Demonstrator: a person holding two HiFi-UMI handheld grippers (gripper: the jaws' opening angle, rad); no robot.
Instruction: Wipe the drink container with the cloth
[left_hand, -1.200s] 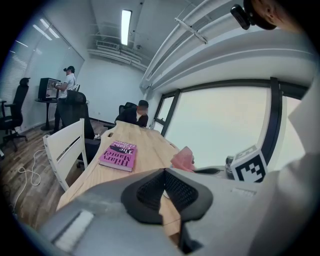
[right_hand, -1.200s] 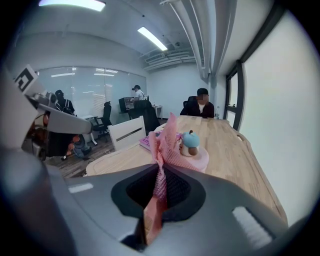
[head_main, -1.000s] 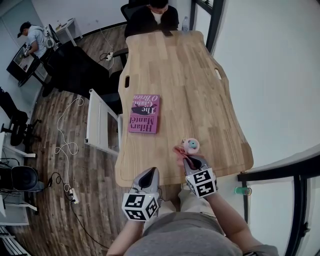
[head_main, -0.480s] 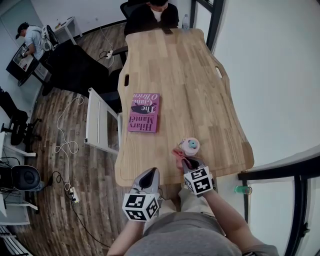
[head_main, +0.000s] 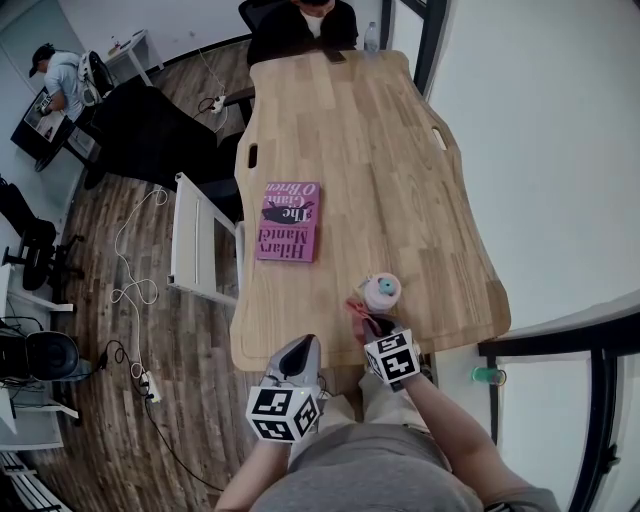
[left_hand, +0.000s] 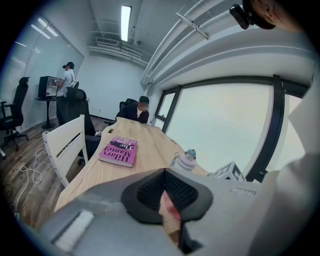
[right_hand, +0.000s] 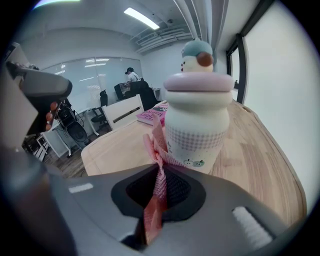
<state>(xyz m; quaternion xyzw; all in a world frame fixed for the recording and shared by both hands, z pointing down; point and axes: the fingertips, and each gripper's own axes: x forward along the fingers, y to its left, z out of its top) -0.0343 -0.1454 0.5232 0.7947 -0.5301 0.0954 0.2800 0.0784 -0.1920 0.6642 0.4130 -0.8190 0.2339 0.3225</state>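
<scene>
Two grippers at near edge of table (head_main: 390, 170). Right gripper (right_hand: 159, 192): jaws pinched tight on pink checked cloth (right_hand: 156, 150); cloth's free end touches lower side of drink container (right_hand: 197, 115). Container upright near table's near edge, well apart from pink book (head_main: 288, 222), nothing steadying it. Left gripper (left_hand: 165, 192): jaws together, holding nothing, off to left, apart from container. Likely risks: sideways wiping pressure could tip or slide unsupported container toward edge; narrow bunched grip could let cloth slip free mid-wipe.
</scene>
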